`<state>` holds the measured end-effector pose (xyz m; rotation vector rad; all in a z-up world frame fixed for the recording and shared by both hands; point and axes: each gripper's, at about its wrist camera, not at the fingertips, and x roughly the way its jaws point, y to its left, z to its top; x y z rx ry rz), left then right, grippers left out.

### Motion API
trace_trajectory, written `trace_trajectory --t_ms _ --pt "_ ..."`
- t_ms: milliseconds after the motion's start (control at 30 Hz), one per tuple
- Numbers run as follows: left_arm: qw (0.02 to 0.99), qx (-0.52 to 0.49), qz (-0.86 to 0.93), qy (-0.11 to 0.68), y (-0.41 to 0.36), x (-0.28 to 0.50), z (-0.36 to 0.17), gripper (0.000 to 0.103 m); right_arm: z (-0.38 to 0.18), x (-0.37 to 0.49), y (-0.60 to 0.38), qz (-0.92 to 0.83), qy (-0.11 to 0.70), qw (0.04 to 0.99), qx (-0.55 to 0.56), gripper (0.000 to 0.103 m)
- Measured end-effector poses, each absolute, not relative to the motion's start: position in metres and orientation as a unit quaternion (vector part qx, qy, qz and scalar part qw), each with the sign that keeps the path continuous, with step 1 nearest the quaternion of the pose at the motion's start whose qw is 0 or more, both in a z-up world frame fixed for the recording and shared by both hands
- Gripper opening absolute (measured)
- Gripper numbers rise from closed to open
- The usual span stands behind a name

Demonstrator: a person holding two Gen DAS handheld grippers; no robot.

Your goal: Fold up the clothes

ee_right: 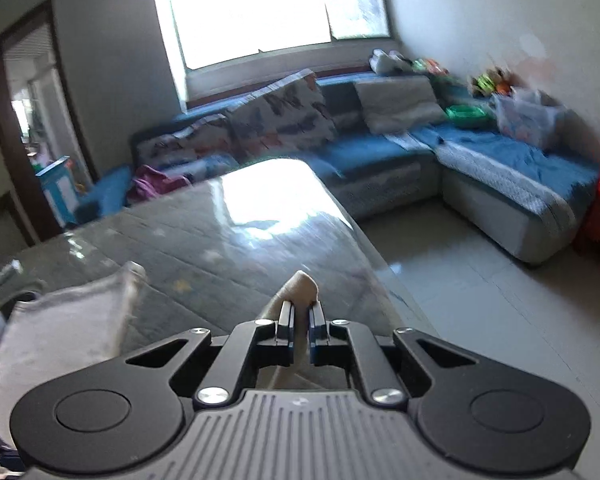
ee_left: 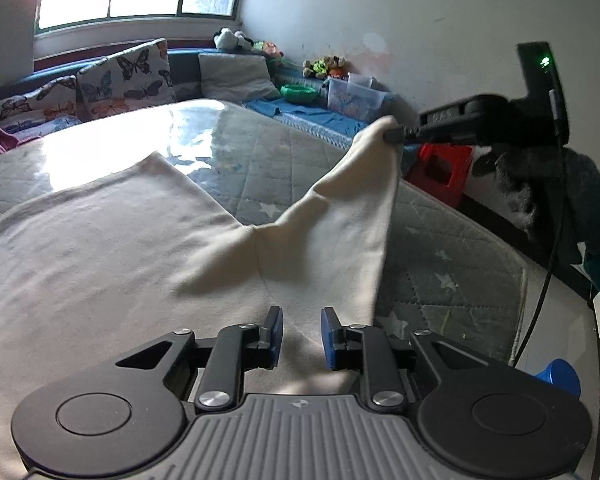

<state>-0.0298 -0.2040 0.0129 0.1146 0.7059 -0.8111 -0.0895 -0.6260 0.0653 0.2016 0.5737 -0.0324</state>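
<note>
A cream garment point(ee_left: 100, 248) lies spread on the grey quilted table point(ee_left: 260, 152). My left gripper point(ee_left: 302, 338) is open just above the garment's near part, its blue pads apart. My right gripper point(ee_right: 300, 320) is shut on the garment's sleeve point(ee_right: 302, 284), whose tip sticks out past the fingers. In the left wrist view the right gripper point(ee_left: 396, 136) holds that sleeve point(ee_left: 352, 220) lifted up off the table at the right. Another part of the garment point(ee_right: 64, 332) shows at the left of the right wrist view.
A blue corner sofa point(ee_right: 380, 152) with butterfly cushions point(ee_left: 124, 76) stands beyond the table under a bright window. A red stool point(ee_left: 440, 168) stands at the table's right side. A clear box point(ee_left: 354, 96) and soft toys point(ee_left: 324, 66) lie on the sofa. Tiled floor point(ee_right: 480, 288) lies to the right.
</note>
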Motion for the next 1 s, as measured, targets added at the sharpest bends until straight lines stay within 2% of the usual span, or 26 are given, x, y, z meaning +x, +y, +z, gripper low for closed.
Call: trace_trajectory --t_ms 233,400,667,1000 --pt "0.884 0.037 -0.331 0.328 -0.151 -0.035 0.021 0.027 0.115 -0.106 -0.569 0.071 0.240 0.967 0.047 0.006" --pt "0.902 0.015 -0.282 0.327 -0.104 -0.040 0.024 0.027 0.128 -0.107 -0.511 0.154 0.239 0.959 0.006 0.006" --pt "0.915 -0.023 -0.236 0.326 -0.056 -0.054 0.024 0.029 0.106 -0.106 -0.410 0.267 0.280 0.921 -0.047 0.006" --pt "0.918 -0.043 -0.221 0.328 -0.041 -0.061 0.021 0.029 0.054 -0.118 -0.334 0.346 0.343 0.866 -0.110 0.007"
